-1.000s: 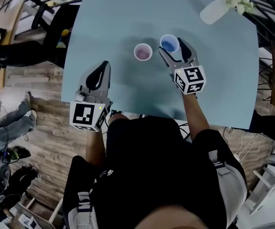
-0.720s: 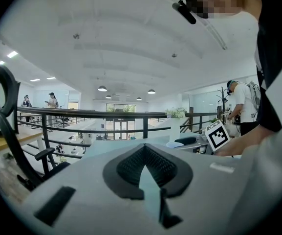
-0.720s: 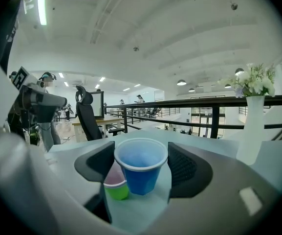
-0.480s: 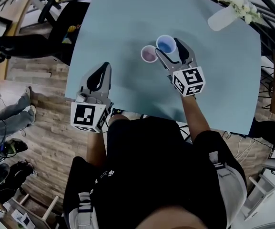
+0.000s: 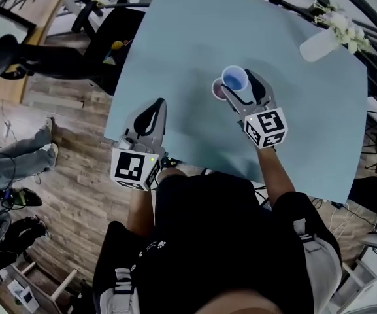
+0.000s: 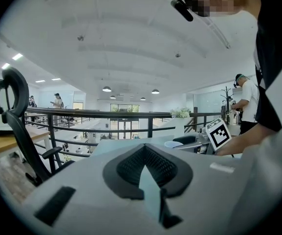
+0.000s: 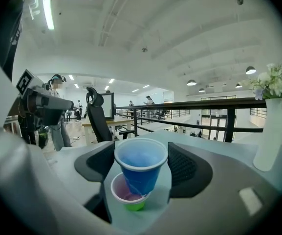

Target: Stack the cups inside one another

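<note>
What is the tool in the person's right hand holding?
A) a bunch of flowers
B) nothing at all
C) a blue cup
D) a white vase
C: the blue cup sits gripped between the jaws of the right gripper, over the smaller pink-lined cup.

I see a pale blue table (image 5: 175, 44), a white vase of flowers (image 5: 317, 44) at its far corner, and a black office chair (image 5: 77, 54) beside it.

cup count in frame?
2. The blue cup sits in the right claw; the green cup stands on the table right under it. None seems hidden.
</note>
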{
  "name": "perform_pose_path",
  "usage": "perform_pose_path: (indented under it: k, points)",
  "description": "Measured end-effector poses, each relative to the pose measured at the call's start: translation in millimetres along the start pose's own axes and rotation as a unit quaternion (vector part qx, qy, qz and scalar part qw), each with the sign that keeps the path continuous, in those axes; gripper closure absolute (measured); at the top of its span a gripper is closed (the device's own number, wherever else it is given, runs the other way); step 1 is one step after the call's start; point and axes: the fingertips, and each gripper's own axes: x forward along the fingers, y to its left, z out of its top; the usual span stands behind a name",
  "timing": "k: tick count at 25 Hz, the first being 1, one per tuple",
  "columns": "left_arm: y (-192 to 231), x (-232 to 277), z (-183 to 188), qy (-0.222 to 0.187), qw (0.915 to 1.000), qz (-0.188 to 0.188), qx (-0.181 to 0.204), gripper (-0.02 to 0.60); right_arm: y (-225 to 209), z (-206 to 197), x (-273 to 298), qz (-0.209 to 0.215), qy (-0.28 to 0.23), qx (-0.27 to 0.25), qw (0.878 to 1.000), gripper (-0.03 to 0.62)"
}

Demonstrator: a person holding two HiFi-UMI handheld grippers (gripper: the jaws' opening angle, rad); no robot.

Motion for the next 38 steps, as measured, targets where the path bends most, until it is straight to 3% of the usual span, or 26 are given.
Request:
perform_pose_path:
  k: [17, 38]
  points:
    - [28, -25, 3, -0.007, 0.9993, 0.036, -0.008, 0.589, 22, -38, 19, 0.014, 0.057, -0.004, 0.998, 0.252]
    - [35, -46, 4, -0.012, 0.9986, 0.05, -0.011, 0.589, 27, -74, 24, 0.004, 0.114, -0.007, 0.993, 0.252]
